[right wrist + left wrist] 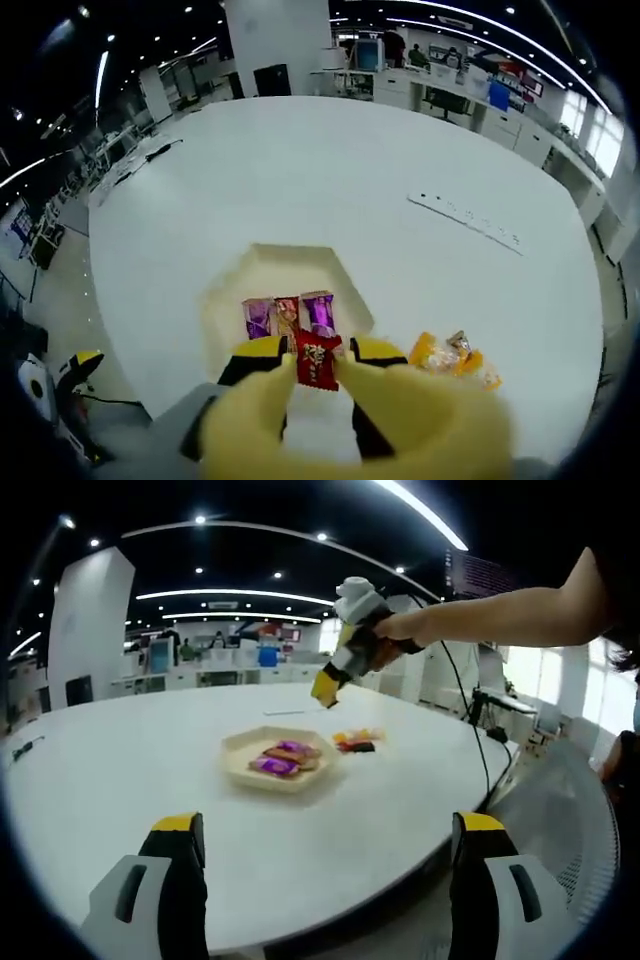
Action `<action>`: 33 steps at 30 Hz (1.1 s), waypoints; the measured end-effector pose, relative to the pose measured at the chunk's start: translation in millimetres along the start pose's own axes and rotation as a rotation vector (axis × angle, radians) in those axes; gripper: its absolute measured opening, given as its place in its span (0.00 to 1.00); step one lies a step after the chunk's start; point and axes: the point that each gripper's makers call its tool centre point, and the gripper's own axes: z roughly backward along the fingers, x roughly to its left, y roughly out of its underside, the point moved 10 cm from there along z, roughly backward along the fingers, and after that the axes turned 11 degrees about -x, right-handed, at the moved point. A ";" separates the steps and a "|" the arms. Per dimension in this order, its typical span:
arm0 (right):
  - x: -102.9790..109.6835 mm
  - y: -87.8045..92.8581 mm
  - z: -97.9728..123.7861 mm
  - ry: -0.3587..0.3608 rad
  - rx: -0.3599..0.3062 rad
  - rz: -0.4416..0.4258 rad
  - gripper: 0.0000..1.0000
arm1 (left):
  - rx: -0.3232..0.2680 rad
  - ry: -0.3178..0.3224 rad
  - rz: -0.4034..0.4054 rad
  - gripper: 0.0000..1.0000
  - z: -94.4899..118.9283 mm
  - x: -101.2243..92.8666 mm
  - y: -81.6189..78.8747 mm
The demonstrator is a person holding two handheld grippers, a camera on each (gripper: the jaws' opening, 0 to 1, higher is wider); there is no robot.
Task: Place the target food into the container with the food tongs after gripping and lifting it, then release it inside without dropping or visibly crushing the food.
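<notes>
A: Status, quick?

B: I've got the right gripper [318,362] closed on a red-wrapped candy [318,360], lifted over the near edge of the hexagonal tray [262,262]. No separate tongs that I can see (the yellow jaws stand in for them), pinched narrow on the wrapper.

A: Step?

B: Carry phase, I'd say; release not yet done. Next I ease it over a bare part of the tray, lower, then open gently so it doesn't drop or get crushed.

A: Anything in the way?

B: Three wrapped candies [288,315] already lie in the tray, so the drop spot is tight. Spare candies [455,358] sit just beside it on the white table [330,170]. My left gripper [325,880] hangs wide open, empty, well back.
</notes>
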 end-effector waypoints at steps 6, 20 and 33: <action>14.5 -8.8 -8.8 -0.023 -0.005 0.024 0.24 | -0.002 -0.001 0.000 0.99 0.1 0.4 -0.1; 47.7 -23.9 -28.2 -0.091 -0.016 0.068 0.28 | -0.015 -0.011 0.003 0.98 0.2 1.0 -0.9; 19.5 -20.2 -13.2 -0.051 -0.035 0.057 0.29 | -0.023 -0.018 0.002 0.98 0.4 0.9 -1.2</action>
